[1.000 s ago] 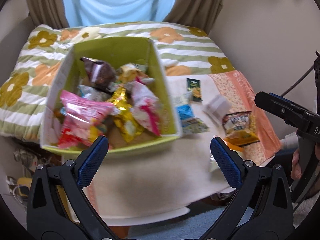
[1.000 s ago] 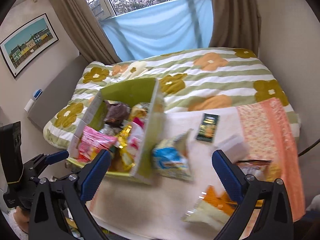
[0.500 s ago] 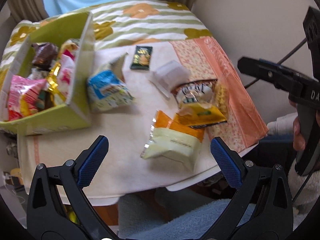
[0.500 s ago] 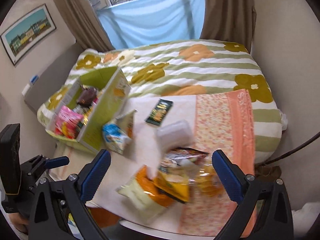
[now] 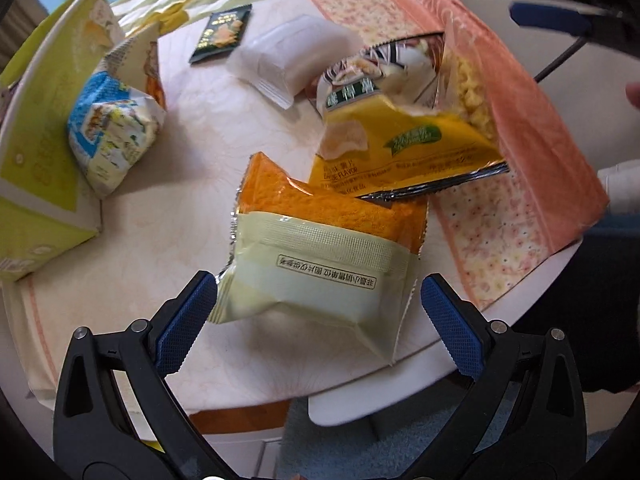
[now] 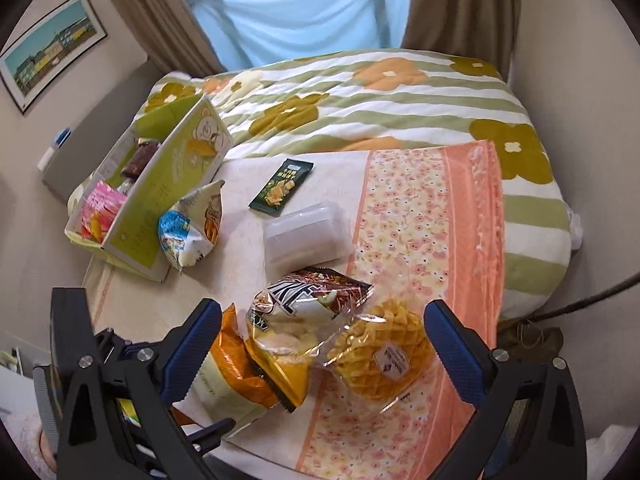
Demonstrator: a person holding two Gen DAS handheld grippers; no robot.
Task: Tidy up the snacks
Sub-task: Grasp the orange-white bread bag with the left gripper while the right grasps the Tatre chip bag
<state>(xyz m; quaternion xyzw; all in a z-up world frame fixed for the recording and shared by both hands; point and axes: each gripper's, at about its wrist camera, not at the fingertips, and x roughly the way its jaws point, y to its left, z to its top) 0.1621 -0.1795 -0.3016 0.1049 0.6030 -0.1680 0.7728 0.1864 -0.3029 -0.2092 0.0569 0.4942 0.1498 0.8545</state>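
Observation:
My left gripper (image 5: 318,312) is open, its pads on either side of an orange and cream snack bag (image 5: 324,248) near the table's front edge. My right gripper (image 6: 322,340) is open above a yellow chip bag (image 6: 296,320) and a clear bag of waffle pastry (image 6: 380,344). The orange bag shows there too (image 6: 236,364). The green snack box (image 6: 168,200), with several packets inside, stands at the left (image 5: 36,120). A blue and white bag (image 6: 188,232) leans on it. A dark green packet (image 6: 282,186) and a white wrapped pack (image 6: 306,232) lie mid-table.
The table (image 5: 168,184) has a cream cloth and an orange floral runner (image 6: 424,220) on the right. A bed with a flowered quilt (image 6: 360,92) lies behind it. The table's front edge (image 5: 360,392) is just under the left gripper.
Both grippers have swung right, away from the green box, and dropped closer to the loose bags. The left one now straddles the orange and cream bag.

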